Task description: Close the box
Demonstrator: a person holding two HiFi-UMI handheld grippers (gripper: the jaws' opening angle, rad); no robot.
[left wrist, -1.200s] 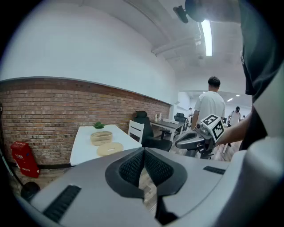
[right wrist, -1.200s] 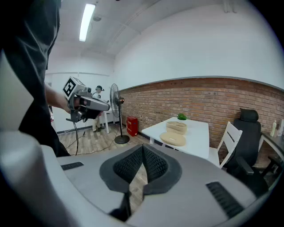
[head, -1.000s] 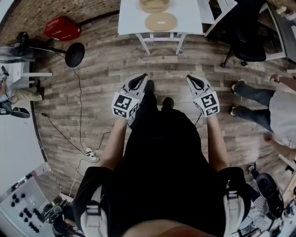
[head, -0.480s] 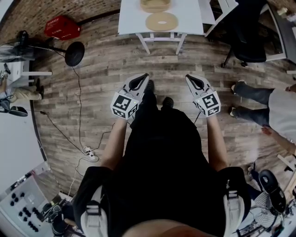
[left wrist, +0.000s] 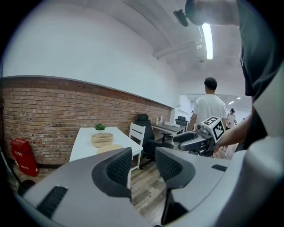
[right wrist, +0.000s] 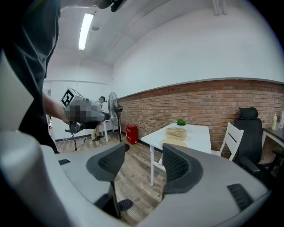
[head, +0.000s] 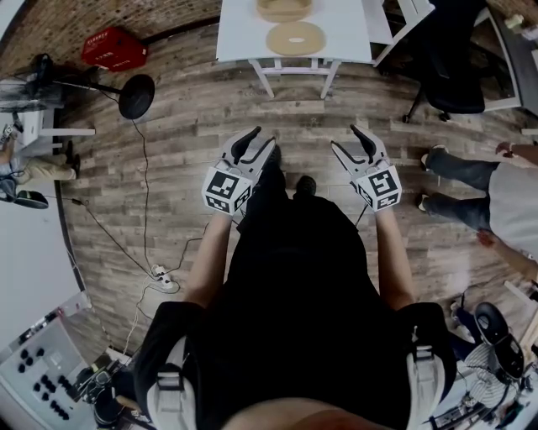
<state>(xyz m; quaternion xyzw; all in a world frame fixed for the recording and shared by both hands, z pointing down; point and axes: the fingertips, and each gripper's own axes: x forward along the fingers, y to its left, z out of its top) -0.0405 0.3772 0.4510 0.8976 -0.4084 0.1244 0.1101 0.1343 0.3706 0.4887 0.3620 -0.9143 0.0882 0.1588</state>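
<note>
Jaws newly opening, left gripper [head: 262,138] and right gripper [head: 345,138] empty, lid [head: 294,38] flat beside box [head: 284,8]

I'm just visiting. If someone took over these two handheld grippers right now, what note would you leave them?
Left gripper: fingers opening, nothing between them, held before the body.
Right gripper: the same, empty.
Box: open on the white table ahead; its lid lies flat just in front of it.
Done: nothing yet.
Left: step up to the table, grasp the lid, set it on the box.
</note>
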